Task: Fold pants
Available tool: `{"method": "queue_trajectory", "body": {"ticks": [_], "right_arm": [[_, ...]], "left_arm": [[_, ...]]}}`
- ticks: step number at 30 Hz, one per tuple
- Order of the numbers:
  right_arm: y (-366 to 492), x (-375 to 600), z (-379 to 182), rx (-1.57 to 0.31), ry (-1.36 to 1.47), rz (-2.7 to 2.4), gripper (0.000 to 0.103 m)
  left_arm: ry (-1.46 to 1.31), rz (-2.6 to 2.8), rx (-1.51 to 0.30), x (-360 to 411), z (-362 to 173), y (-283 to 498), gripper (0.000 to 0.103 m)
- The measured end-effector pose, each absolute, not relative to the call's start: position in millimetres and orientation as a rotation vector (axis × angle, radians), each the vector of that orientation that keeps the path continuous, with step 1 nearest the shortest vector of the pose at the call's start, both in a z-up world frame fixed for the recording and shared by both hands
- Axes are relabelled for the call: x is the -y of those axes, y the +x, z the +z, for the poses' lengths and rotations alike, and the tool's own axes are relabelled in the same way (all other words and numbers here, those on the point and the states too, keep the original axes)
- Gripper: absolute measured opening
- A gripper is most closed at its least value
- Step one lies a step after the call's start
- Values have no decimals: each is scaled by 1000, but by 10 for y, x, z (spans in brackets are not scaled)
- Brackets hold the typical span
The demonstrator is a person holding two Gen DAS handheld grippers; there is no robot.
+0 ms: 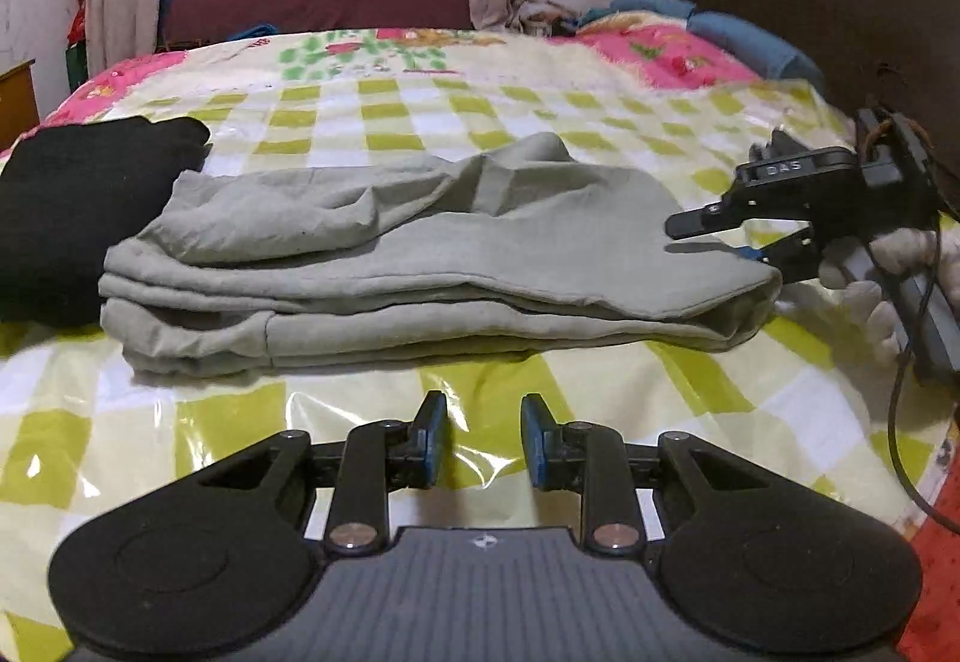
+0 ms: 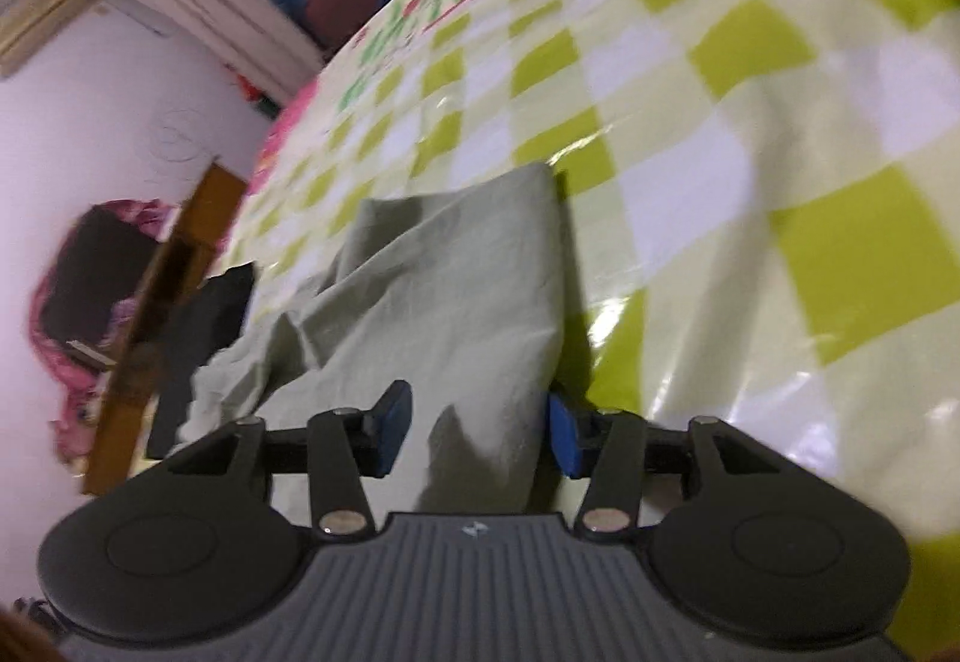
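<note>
Grey-green wrinkled cloth pants [image 1: 420,254], folded flat

White raised letters reading "DAS" stand on the top face of the black plastic right gripper [image 1: 720,236] in the left wrist view; small pale logo marks on both grey ribbed gripper bodies are illegible, and no other text reads anywhere.
</note>
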State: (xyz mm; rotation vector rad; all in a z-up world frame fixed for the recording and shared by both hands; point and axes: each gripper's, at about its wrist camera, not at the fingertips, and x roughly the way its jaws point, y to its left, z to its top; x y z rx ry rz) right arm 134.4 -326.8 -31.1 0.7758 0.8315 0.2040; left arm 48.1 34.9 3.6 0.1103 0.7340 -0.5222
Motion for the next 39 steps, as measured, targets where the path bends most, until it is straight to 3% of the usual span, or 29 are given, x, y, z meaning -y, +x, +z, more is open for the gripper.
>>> {"method": "queue_trajectory", "body": {"ticks": [3,4,5,6,12,16,20,23,24,28,32,35,39], "right_arm": [[1434,3290,-446,-838,865,228,51],[1441,3275,-445,-835,885,241,37],[1460,3234,-426,-847,879,262,10],[1474,3204,-412,-866,883,280,6],[1260,3444,-160,-849,821,273,3],[869,3981,-2,-877,677,98,5],[561,4461,139,-917,620,-112,17],[347,4547,405,-842,488,-237,31],[303,4547,488,-807,462,-272,32],[294,4258,772,-697,356,-242,32],[680,3615,728,-795,381,123,31],[1104,3092,596,-833,297,285,41],[1519,2714,420,-883,255,376,43]], "left_arm": [[148,-522,-732,-261,114,500,41],[155,-521,-729,-232,142,507,41],[158,-520,-727,-213,163,515,41],[161,-516,-727,-185,190,525,41],[215,-567,-703,41,331,460,41],[235,-637,-702,291,311,372,41],[239,-698,-712,538,224,354,41],[236,-732,-676,659,254,334,41],[241,-740,-648,694,284,319,41],[280,-760,-570,787,350,340,43],[280,-758,-583,837,235,497,45],[293,-732,-601,819,126,564,45],[277,-733,-636,708,36,588,45]]}}
